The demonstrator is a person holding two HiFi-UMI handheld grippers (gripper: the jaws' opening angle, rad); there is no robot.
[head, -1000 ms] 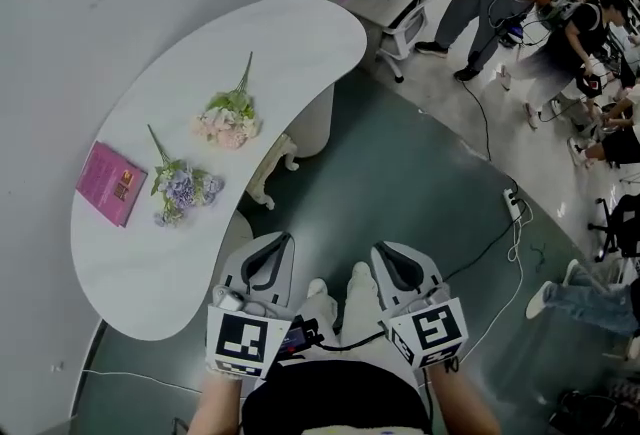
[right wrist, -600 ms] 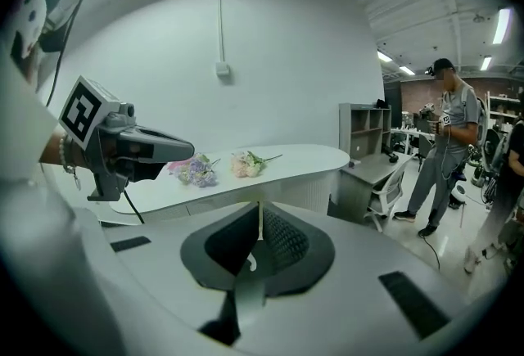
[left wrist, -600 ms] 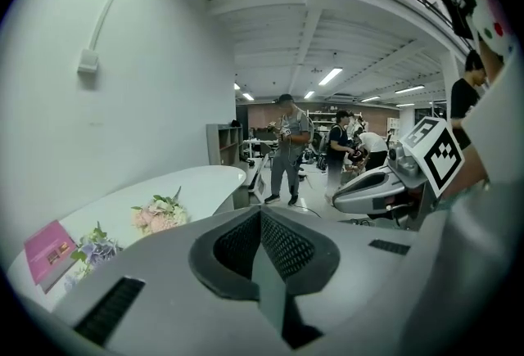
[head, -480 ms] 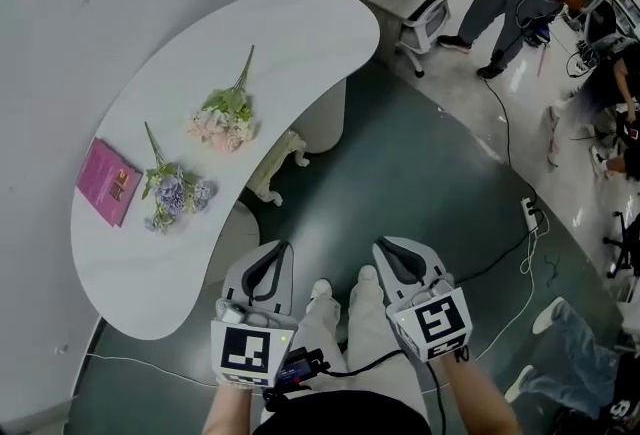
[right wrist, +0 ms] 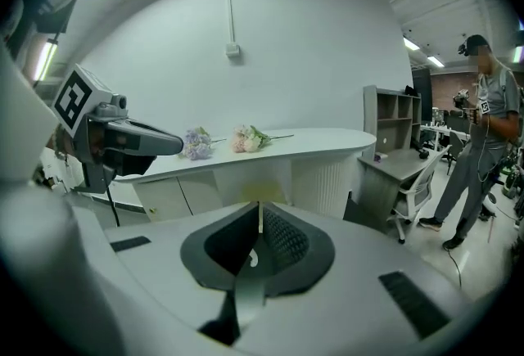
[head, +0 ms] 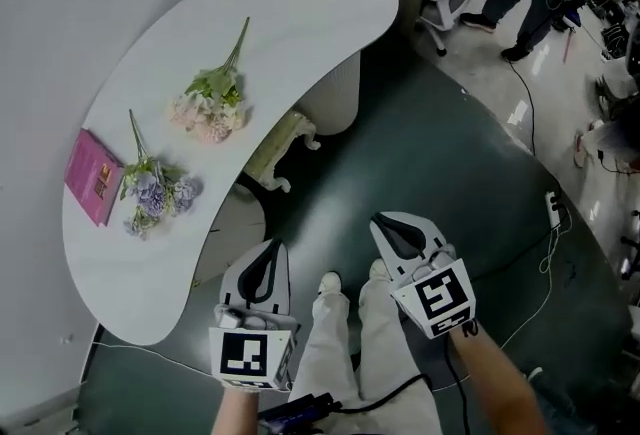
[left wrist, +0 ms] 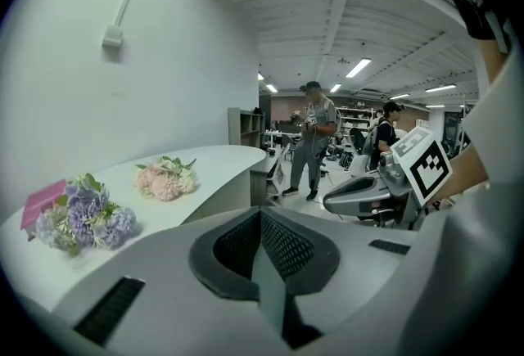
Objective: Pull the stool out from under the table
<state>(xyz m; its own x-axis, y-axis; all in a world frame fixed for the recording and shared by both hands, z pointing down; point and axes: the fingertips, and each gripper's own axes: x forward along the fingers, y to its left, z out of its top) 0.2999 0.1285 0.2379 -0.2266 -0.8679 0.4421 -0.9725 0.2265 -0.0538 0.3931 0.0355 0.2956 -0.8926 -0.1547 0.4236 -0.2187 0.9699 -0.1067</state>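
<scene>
The dark green floor [head: 440, 173] fills most of the head view. On it stands a long white table [head: 300, 13] with a curved top, set against a white wall. The stool [head: 280, 148] is tucked under the table's near edge, between the table's two white bases. It is cream, and its curly legs stick out onto the floor. The table top hides most of it, so the seat cannot be made out well.

The person's legs [head: 350, 343], in pale trousers, show at the bottom of the head view, well apart from the stool.

The left gripper [head: 270, 253] hangs near the table's lower end. Its jaws are pressed together with nothing between them. The right gripper [head: 392, 228] is just beside it, over the floor. Its jaws are clenched too and hold nothing. Neither one touches the stool.

On the table lie a bunch of pink flowers [head: 205, 113], a bunch of purple flowers [head: 150, 193], and a small pink book [head: 90, 175] beside the purple bunch.
</scene>
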